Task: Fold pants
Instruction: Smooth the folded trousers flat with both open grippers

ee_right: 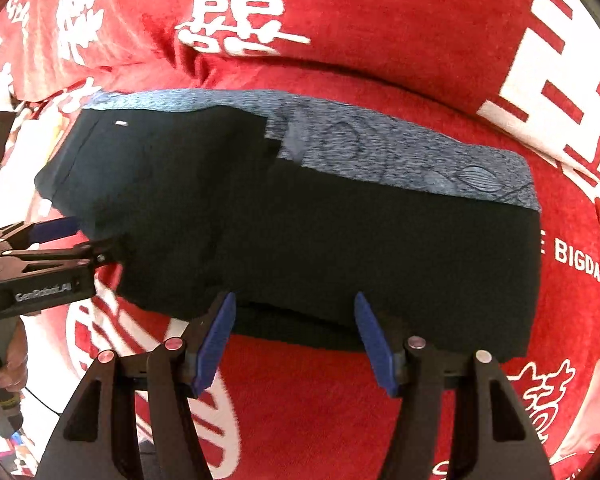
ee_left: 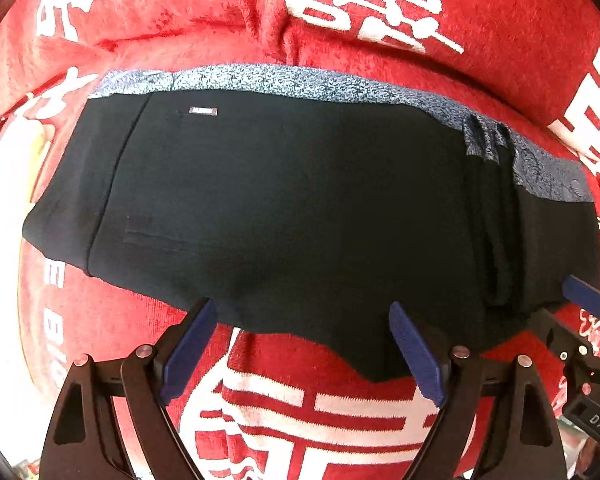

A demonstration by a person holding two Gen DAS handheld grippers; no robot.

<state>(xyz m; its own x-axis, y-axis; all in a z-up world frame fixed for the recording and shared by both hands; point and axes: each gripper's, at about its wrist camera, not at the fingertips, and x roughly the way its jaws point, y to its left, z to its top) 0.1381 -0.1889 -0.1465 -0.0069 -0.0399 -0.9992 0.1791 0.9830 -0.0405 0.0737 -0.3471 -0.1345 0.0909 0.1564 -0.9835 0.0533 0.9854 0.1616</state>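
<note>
Nearest, the left gripper [ee_left: 304, 344] and right gripper [ee_right: 294, 334] both stand with fingers spread wide, gripping nothing, tips at the near edge of the pants [ee_left: 284, 208]. The black pants lie folded flat on the red blanket [ee_left: 380, 32], with a grey patterned band [ee_left: 300, 80] along their far edge.

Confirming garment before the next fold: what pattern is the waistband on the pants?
Speckled blue-grey heather waistband on black pants; clearest in the right wrist view.
</note>
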